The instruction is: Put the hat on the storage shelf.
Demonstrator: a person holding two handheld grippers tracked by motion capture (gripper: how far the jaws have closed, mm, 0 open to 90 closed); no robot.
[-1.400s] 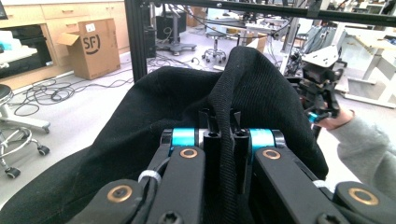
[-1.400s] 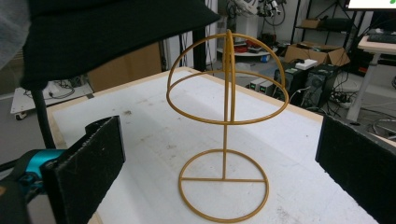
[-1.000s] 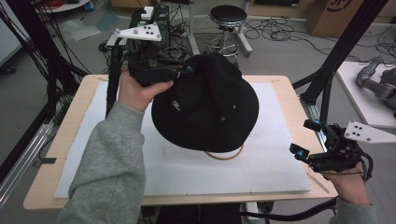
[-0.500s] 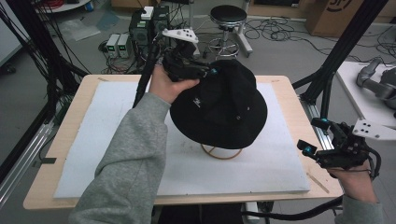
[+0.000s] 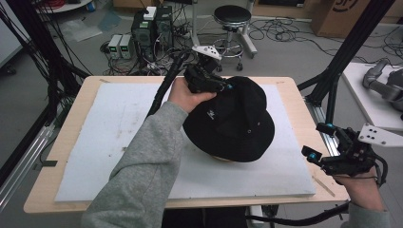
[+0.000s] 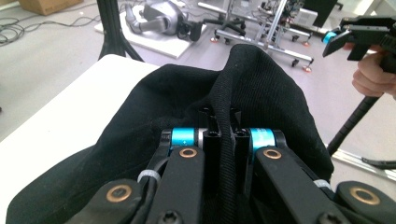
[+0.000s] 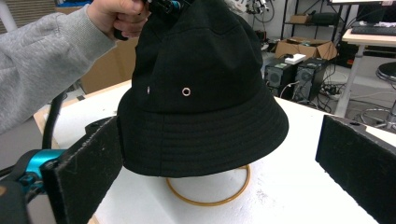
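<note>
Black bucket hat (image 5: 233, 123) pinched at crown by left gripper (image 5: 212, 85), right gripper (image 5: 323, 142) wide open, empty

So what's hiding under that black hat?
Under the black hat, held up by the left tongs, a thin tan ring lies on the white pad. Its far half is covered by the brim.

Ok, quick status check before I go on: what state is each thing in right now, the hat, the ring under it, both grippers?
Black bucket hat: lifted by its crown, brim hanging level above the board.
Left gripper: shut on a fold of the hat's crown.
Right gripper: open, empty, off the right edge of the table.
Tan ring: lying flat on the white foam board, under the hat.
</note>
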